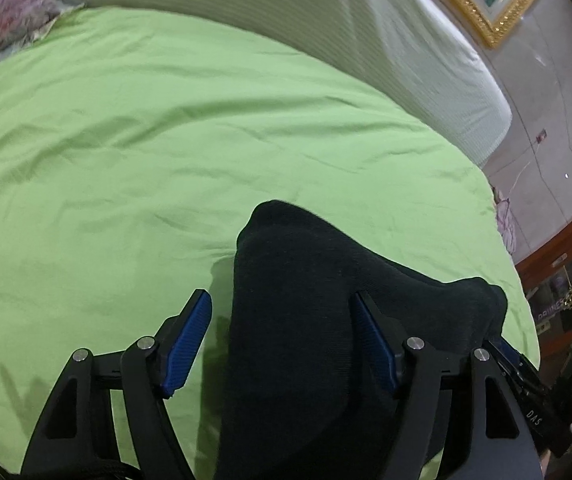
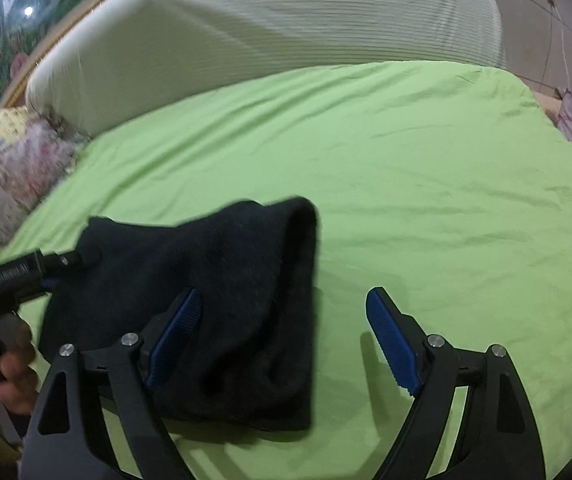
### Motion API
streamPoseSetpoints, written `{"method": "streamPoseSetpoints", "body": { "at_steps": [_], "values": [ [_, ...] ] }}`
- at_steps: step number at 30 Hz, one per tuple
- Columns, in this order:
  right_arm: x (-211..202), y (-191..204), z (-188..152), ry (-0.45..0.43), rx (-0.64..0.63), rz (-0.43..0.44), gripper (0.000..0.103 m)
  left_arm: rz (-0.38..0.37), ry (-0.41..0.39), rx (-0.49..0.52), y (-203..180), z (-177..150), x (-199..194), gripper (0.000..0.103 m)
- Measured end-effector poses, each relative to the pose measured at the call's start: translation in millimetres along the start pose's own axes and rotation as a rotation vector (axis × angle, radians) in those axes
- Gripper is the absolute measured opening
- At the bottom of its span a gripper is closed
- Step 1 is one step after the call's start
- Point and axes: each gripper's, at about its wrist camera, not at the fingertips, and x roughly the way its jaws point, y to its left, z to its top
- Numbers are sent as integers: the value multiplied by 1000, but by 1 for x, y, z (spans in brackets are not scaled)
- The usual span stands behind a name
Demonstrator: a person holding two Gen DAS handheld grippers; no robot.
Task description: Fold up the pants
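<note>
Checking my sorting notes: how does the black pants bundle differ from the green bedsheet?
The pants are black and bunched into a compact folded heap; the green sheet is bright and spread flat with light wrinkles. The pants cover a small patch, while the sheet spans the bed. Both are soft fabric.

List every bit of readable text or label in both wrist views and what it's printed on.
"DAS": white letters on the black body of the other hand-held gripper, lower right of the left wrist view.
Partial letters on a dark item beyond the green bed sheet: too blurred to read.
White print on the black barrel of the left hand-held gripper beside the folded black pants: blurred, unreadable.
</note>
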Motion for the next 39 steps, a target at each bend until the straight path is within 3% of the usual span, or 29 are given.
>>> {"method": "streamPoseSetpoints", "body": {
  "at_steps": [8, 15, 21, 24, 30, 33, 35, 39],
  "values": [
    [6, -29, -7, 32, 79, 107, 85, -1, 33, 1, 6, -2, 15, 73],
    [-2, -29, -13, 18, 137, 163, 85, -23, 26, -23, 7, -14, -10, 72],
    [-1, -30, -16, 35, 193, 296, 84, -44, 42, 5, 2, -34, -32, 72],
    [12, -30, -22, 76, 224, 352, 71, -23, 53, 14, 2, -41, -27, 73],
    [13, -39, -30, 82, 230, 419, 60, -43, 83, -21, 15, -45, -8, 75],
    [14, -35, -29, 88, 236, 427, 58, -25, 72, 1, 7, -45, -8, 70],
    [16, -32, -29, 93, 234, 424, 57, -42, 73, 5, 4, -47, -9, 57],
    [12, -30, -28, 93, 232, 415, 53, -35, 55, 13, -4, -48, -10, 52]
  ]
}}
